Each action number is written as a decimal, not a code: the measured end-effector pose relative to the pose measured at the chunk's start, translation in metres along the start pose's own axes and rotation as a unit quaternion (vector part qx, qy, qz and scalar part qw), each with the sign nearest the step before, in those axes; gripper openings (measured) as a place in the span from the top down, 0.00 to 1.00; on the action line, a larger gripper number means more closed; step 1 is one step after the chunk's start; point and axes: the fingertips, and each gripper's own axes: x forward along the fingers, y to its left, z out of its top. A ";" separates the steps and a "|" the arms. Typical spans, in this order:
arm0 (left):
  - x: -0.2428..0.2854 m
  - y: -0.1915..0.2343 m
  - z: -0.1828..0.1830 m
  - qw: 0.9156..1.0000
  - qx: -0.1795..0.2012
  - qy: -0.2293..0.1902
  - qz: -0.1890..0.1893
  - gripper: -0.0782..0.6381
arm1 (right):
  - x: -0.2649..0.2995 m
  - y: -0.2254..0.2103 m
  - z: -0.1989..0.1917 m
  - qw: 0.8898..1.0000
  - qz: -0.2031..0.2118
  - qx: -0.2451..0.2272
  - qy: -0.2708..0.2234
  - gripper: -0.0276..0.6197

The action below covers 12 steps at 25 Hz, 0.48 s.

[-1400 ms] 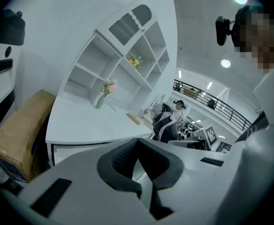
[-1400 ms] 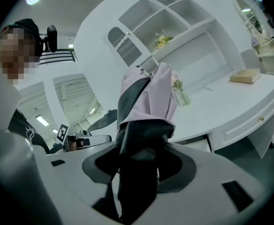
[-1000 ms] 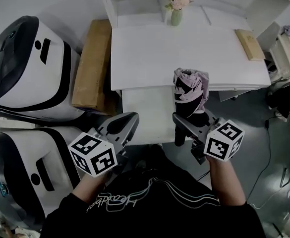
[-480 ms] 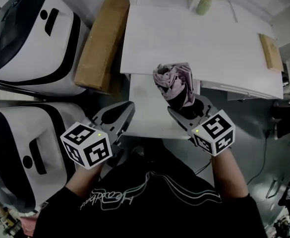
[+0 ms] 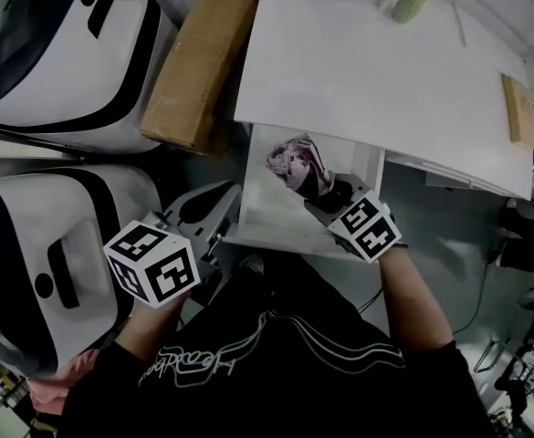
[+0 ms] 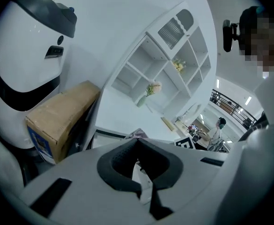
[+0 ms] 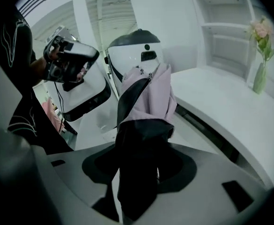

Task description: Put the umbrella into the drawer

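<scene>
The folded pink and black umbrella (image 5: 296,160) is tilted, with its upper end low inside the open white drawer (image 5: 265,210) under the desk. My right gripper (image 5: 327,193) is shut on its black lower part, at the drawer's right side. In the right gripper view the umbrella (image 7: 148,97) rises from between the jaws of the right gripper (image 7: 140,156). My left gripper (image 5: 217,210) hangs at the drawer's front left corner, shut with nothing in it. In the left gripper view the tips of the left gripper (image 6: 137,141) meet, and the drawer's edge shows beyond.
The white desk (image 5: 358,71) carries a vase of flowers (image 5: 411,2) at the back and a wooden block (image 5: 520,108) at right. A cardboard box (image 5: 198,62) leans beside the desk's left edge. Two large white and black machines (image 5: 66,53) (image 5: 38,263) stand at left.
My right gripper has come down and tipped forward with the umbrella, from above the drawer to inside it. The left gripper has sunk a little beside the drawer's front.
</scene>
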 end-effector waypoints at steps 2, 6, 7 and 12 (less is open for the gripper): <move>-0.001 0.006 0.000 1.000 -0.004 0.000 0.006 0.86 | 0.016 -0.004 -0.011 1.000 0.002 -0.006 0.023 0.62; -0.002 0.023 -0.001 1.000 -0.014 -0.001 0.019 0.86 | 0.048 -0.013 -0.031 0.997 0.003 -0.027 0.069 0.62; -0.002 0.027 -0.002 1.000 -0.018 -0.001 0.022 0.86 | 0.056 -0.015 -0.036 0.996 0.004 -0.027 0.079 0.62; -0.001 0.041 -0.009 0.999 -0.034 0.001 0.035 0.87 | 0.092 -0.021 -0.057 0.993 0.017 -0.015 0.117 0.62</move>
